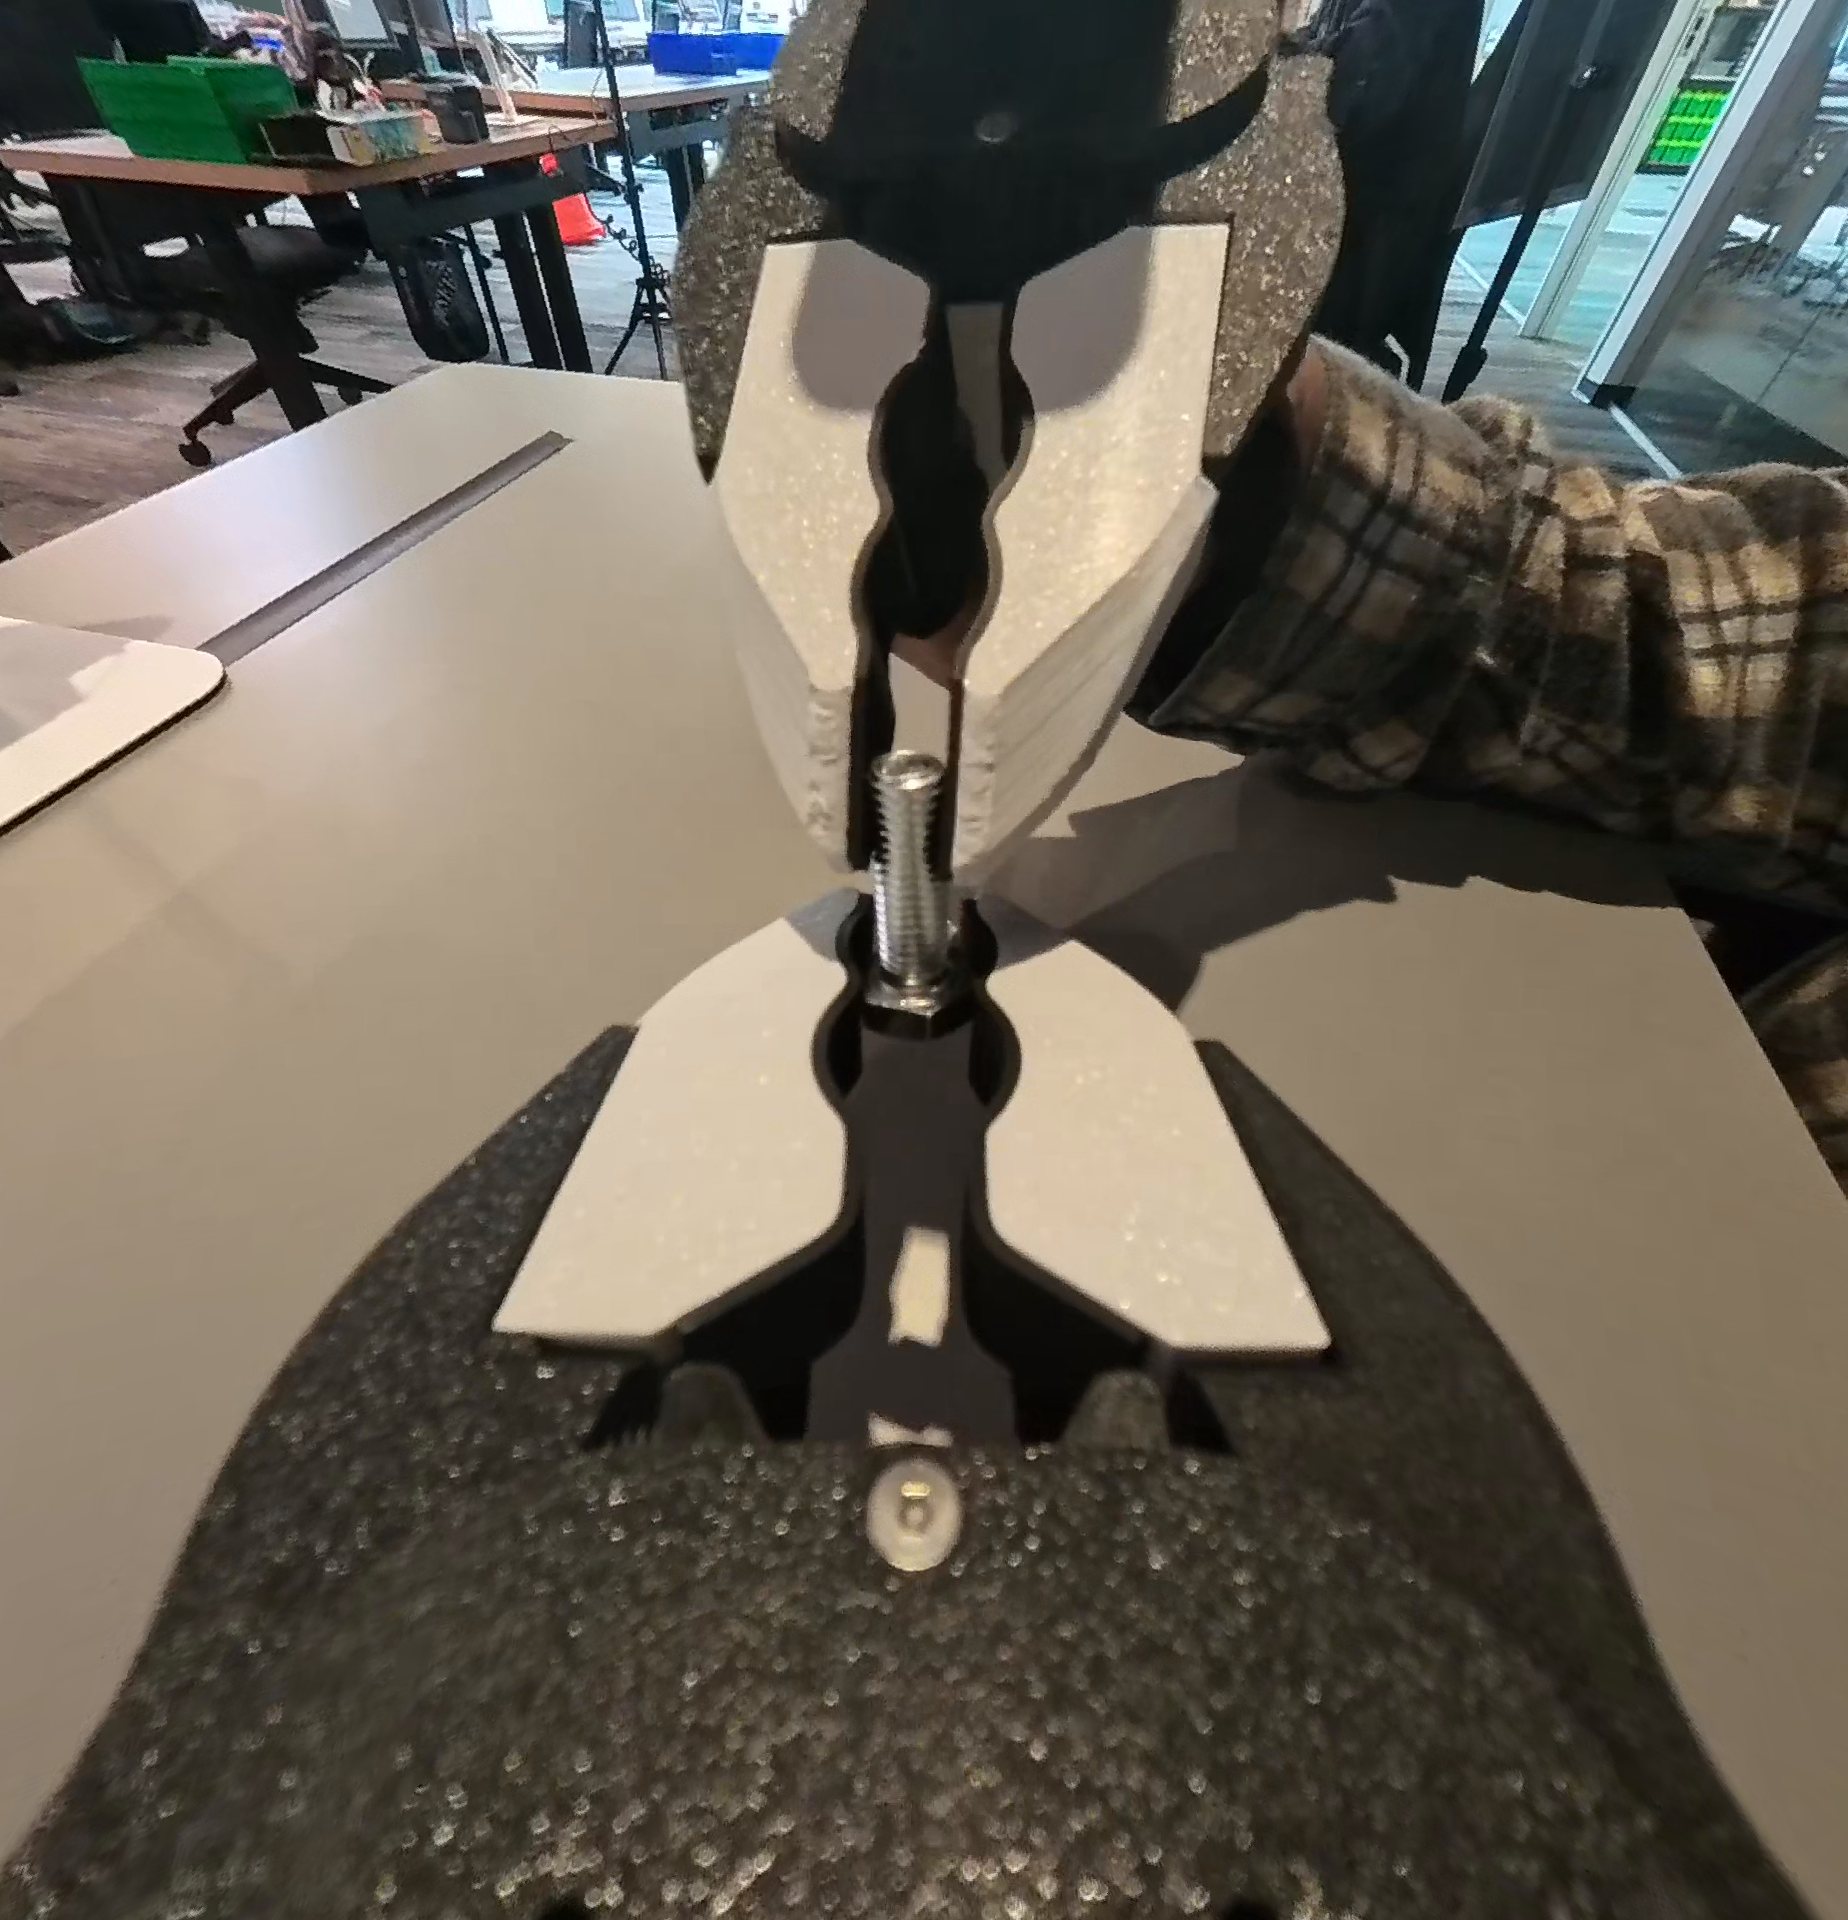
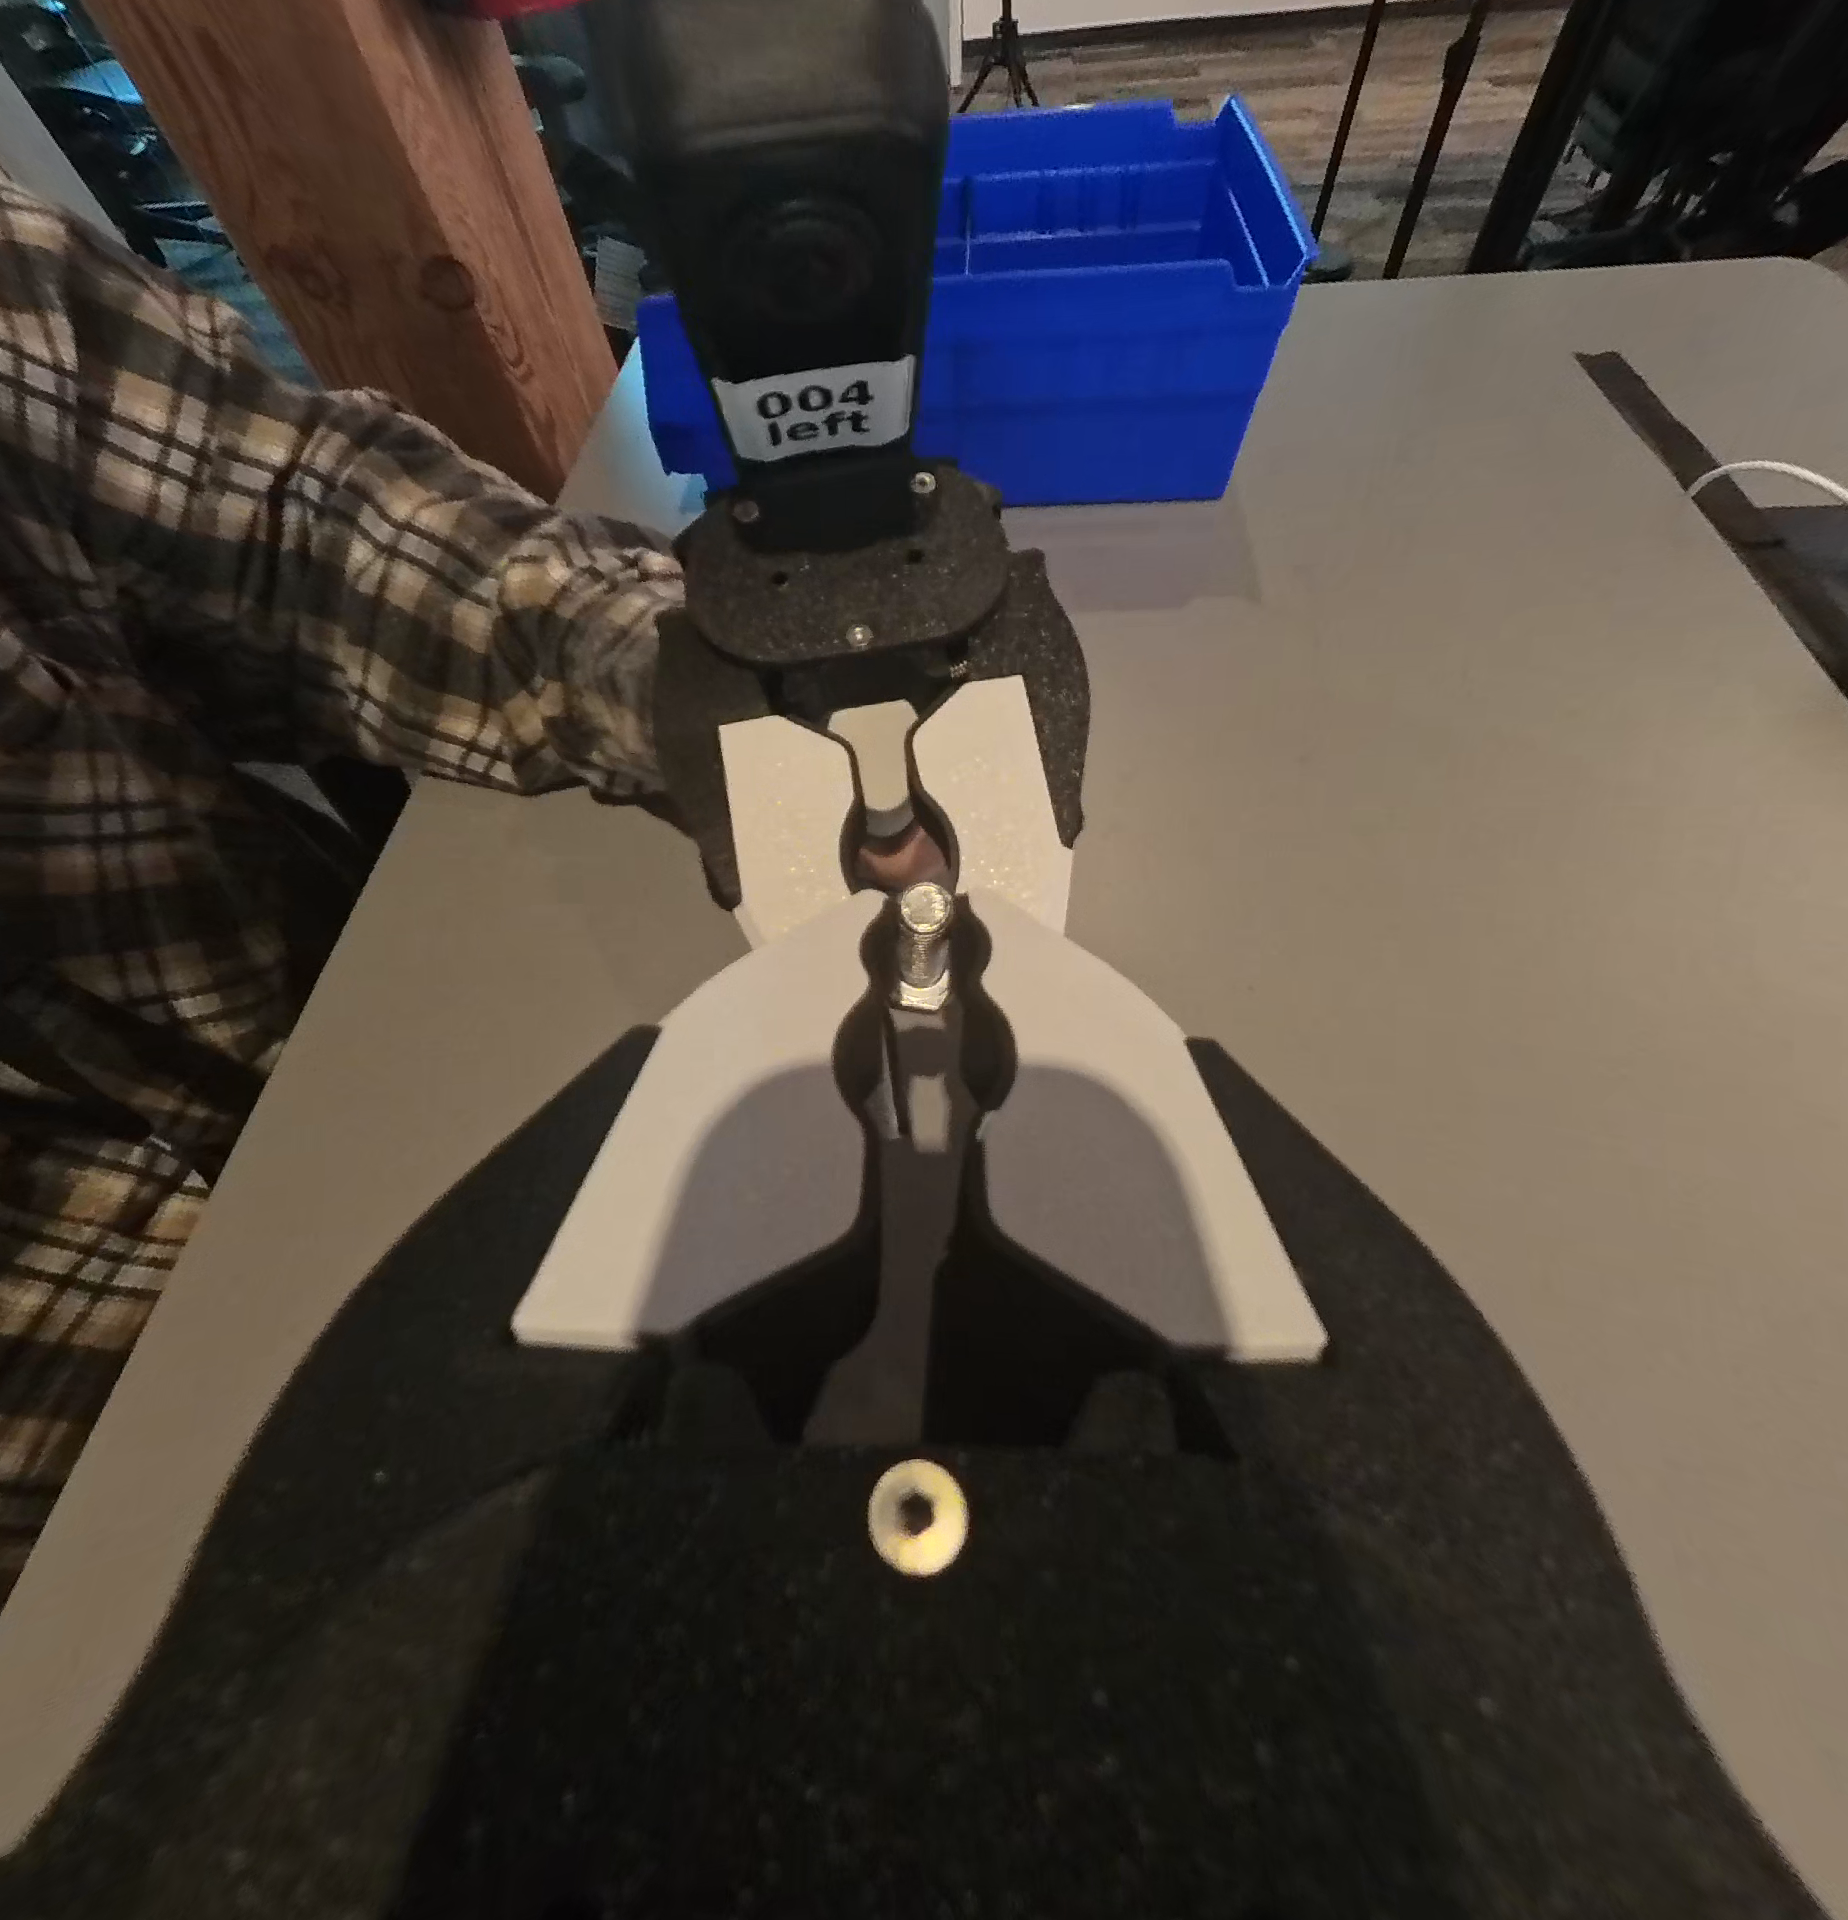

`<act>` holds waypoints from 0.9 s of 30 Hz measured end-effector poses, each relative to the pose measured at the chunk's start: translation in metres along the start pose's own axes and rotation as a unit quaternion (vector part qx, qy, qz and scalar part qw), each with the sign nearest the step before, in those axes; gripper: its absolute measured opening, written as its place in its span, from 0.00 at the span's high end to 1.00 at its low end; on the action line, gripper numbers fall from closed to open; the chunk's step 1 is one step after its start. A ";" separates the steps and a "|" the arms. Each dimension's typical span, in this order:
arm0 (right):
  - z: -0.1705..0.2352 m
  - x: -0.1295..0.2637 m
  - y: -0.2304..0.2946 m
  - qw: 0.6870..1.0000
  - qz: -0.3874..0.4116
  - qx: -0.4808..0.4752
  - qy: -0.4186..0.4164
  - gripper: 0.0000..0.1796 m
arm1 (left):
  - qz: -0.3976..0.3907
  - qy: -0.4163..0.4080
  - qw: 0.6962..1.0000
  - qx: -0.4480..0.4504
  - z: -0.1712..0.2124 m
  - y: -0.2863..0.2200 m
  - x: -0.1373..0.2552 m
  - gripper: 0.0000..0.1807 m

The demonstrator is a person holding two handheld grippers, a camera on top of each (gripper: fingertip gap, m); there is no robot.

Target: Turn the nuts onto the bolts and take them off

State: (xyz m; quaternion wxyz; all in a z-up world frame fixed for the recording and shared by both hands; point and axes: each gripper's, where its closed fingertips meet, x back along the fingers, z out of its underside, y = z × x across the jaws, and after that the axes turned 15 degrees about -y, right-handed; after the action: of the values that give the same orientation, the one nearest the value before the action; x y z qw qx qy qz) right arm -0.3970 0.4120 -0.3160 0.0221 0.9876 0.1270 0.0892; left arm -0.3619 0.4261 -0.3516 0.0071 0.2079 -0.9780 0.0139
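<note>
A silver threaded bolt (image 1: 907, 862) stands between my two grippers, which face each other over the grey table (image 1: 380, 935). A hex nut (image 1: 904, 1003) sits at the low end of its thread. My left gripper (image 1: 904, 925) is shut, with the nut in the notch between its white fingers (image 1: 691, 1143). My right gripper (image 1: 909, 852) comes in from above, tilted down, and is shut on the upper thread. In the right wrist view the bolt (image 2: 925, 951) and nut (image 2: 920, 997) show between the right gripper's (image 2: 925, 914) fingertips. The left gripper's fingers (image 2: 785, 810) lie behind them.
A blue bin (image 2: 1107, 312) stands at the table's far edge beside a wooden post (image 2: 359, 208). A white board (image 1: 68, 717) lies at the left, near a dark slot (image 1: 380, 551) in the tabletop. Plaid sleeves (image 1: 1522, 623) reach in behind both grippers. Across from one pair of fingers to the other is roughly 5 centimetres.
</note>
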 end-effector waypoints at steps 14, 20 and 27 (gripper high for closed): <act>-0.004 0.002 0.008 0.999 -0.022 0.039 -0.013 0.95 | 0.029 -0.018 0.998 0.048 -0.005 -0.010 -0.001 0.91; -0.005 0.001 0.006 0.998 -0.020 0.048 -0.025 0.95 | 0.021 -0.012 0.999 0.045 -0.005 -0.008 -0.001 0.92; -0.018 0.033 -0.008 0.995 0.046 0.049 -0.074 0.87 | 0.002 -0.012 0.999 0.044 -0.007 0.001 0.004 0.92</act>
State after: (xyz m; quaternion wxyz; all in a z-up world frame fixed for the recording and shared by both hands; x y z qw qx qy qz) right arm -0.3708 0.4284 -0.2929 -0.0217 0.9962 0.0835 0.0106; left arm -0.3662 0.4257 -0.3446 -0.0142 0.2066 -0.9768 0.0543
